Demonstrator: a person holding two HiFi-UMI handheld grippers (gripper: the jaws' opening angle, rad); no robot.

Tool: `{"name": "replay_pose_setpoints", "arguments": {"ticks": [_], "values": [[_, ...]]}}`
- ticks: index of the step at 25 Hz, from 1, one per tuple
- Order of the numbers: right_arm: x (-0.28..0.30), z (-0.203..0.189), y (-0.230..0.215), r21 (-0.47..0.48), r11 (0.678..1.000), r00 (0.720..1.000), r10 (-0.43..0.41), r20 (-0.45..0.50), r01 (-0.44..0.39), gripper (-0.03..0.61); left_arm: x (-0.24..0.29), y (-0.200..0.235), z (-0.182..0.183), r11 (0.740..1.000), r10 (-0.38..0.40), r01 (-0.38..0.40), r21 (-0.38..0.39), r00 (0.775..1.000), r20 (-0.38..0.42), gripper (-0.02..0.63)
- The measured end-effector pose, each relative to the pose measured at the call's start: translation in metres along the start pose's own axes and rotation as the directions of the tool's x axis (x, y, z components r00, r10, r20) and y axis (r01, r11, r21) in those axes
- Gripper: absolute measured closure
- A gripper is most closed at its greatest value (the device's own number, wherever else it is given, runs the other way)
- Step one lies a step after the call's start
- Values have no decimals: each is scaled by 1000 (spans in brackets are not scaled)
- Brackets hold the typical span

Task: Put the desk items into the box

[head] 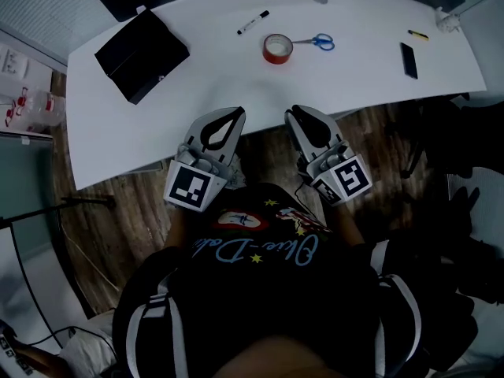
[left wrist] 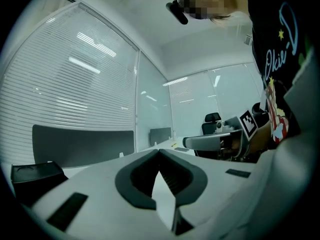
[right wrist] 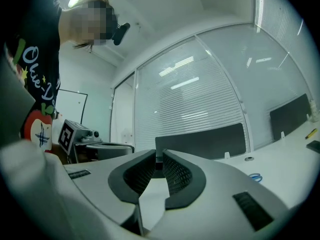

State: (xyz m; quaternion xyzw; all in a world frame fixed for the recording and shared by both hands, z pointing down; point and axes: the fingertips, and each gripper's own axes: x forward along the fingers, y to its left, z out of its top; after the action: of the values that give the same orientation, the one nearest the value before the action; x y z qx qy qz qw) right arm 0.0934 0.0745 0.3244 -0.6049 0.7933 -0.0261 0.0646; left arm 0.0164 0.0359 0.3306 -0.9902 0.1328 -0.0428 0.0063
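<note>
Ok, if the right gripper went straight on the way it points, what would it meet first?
Probably nothing soon: the right gripper points level over bare table, toward the dark panel at its far edge. Height is hard to judge.

White table (head: 197, 93) bears black box (head: 142, 53), marker (head: 253, 22), tape roll (head: 276, 57), scissors (head: 319, 42) and yellow pen (head: 418, 35)

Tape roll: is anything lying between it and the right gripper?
No. In the head view, only bare white table separates the tape roll from the right gripper.
</note>
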Motion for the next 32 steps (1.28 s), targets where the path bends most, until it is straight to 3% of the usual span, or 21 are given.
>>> {"name": "replay_pose_setpoints", "arguments": {"ticks": [9, 19, 27, 32], "values": [[52, -9, -42, -26, 996, 996, -81, -42, 80, 526, 21, 60, -5, 1000, -10, 10, 6, 1000, -5, 618], [107, -30, -71, -79, 991, 987, -117, -110, 109, 509, 39, 124, -14, 1000, -13, 13, 10, 1000, -11, 618], [113, -57, -98, -155, 978, 954, -176, -242, 142, 483, 43, 133, -29, 1000, -9, 8, -27, 1000, -28, 618], [127, -78, -110, -187, 977, 929, -161, -334, 102, 466, 46, 146, -39, 999, 22, -24, -49, 999, -47, 618]]}}
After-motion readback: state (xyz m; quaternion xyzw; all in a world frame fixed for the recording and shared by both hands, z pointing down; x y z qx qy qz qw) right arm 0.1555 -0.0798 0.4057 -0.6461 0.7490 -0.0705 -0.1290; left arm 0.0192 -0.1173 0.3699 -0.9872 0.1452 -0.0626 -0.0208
